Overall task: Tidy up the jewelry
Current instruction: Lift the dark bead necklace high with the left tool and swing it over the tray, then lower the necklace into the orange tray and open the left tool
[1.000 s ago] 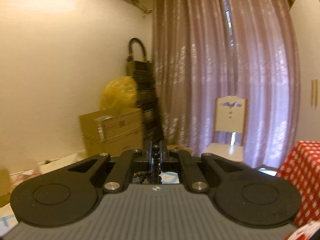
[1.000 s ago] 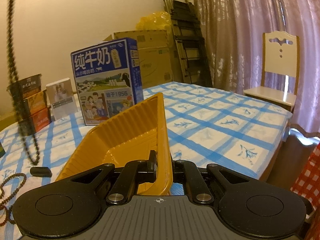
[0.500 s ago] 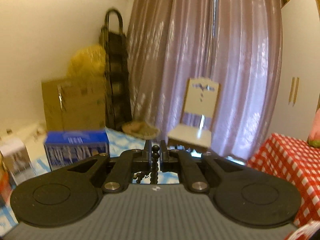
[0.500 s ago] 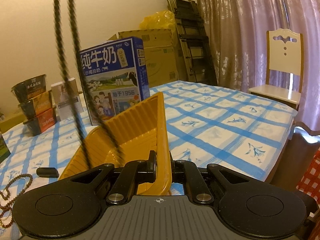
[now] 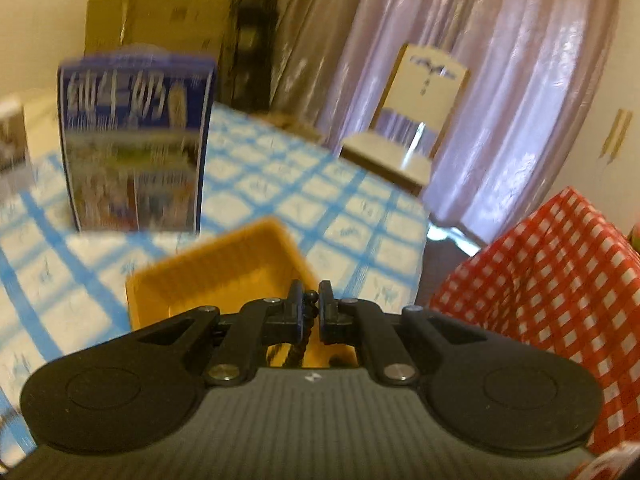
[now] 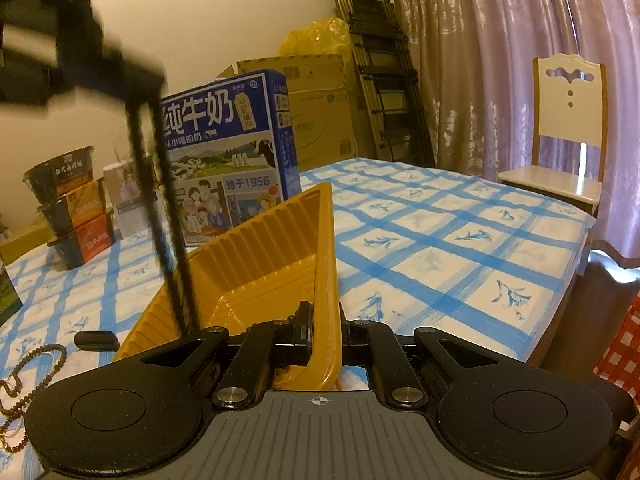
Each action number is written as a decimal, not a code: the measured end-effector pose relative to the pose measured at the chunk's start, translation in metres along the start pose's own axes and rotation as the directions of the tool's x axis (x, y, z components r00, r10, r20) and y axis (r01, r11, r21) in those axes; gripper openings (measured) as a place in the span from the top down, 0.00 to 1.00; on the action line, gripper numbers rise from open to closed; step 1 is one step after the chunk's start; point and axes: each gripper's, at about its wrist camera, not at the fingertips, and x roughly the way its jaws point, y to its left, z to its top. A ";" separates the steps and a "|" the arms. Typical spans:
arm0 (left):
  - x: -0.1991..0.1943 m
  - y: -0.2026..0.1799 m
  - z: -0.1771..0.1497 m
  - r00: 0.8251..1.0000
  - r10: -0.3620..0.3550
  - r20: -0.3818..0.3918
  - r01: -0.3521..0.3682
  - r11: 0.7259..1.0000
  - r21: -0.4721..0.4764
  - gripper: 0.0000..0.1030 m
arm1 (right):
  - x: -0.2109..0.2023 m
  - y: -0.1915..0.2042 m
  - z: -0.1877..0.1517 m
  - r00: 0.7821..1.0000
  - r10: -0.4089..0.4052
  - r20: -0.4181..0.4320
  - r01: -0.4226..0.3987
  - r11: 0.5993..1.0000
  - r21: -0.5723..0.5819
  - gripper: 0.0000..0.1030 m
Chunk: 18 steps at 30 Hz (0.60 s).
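At about ten o'clock in the right wrist view, the blurred left gripper (image 6: 144,92) is above the table, its jaws clamped on a string of dark round beads (image 6: 168,240) whose doubled loop hangs down into the ribbed orange plastic tray (image 6: 256,256). In the left wrist view one bead (image 5: 310,297) sits pinched between the nearly closed fingertips, directly over the tray (image 5: 216,268). At six o'clock, the right gripper (image 6: 325,320) is clamped on the tray's right rim and holds it tilted up off the blue-checked tablecloth (image 6: 440,248). A brown bead strand (image 6: 32,364) lies at eight o'clock on the cloth.
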 end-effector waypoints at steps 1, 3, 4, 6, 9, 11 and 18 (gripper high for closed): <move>0.008 0.005 -0.005 1.000 0.001 -0.020 -0.001 1.000 -0.016 0.94 | 0.000 0.000 0.000 1.000 0.000 -0.001 0.000 1.000 -0.002 0.92; 0.019 0.012 -0.013 0.999 0.012 -0.049 -0.014 0.999 -0.032 0.94 | 0.000 0.000 -0.001 1.000 0.000 -0.002 0.000 1.000 -0.004 0.92; 0.024 0.015 -0.016 0.998 0.018 -0.058 -0.020 0.999 -0.033 0.94 | 0.000 0.000 -0.002 1.000 0.000 -0.003 0.000 1.000 -0.004 0.92; 0.033 0.019 -0.021 0.997 0.019 -0.072 -0.022 0.999 -0.037 0.94 | -0.001 0.000 -0.002 1.000 0.000 -0.003 0.000 1.000 -0.003 0.92; 0.042 0.025 -0.027 0.996 0.015 -0.092 -0.019 0.999 -0.043 0.94 | -0.001 0.000 -0.002 1.000 0.000 -0.003 0.000 1.000 -0.003 0.92; 0.046 0.028 -0.030 0.995 0.028 -0.096 -0.034 0.998 -0.054 0.92 | -0.001 0.000 -0.002 1.000 -0.001 -0.004 0.001 1.000 -0.006 0.92; 0.031 0.034 -0.038 0.995 0.069 -0.068 -0.073 0.996 -0.048 0.75 | -0.003 0.001 -0.004 1.000 -0.003 -0.008 0.003 1.000 -0.004 0.92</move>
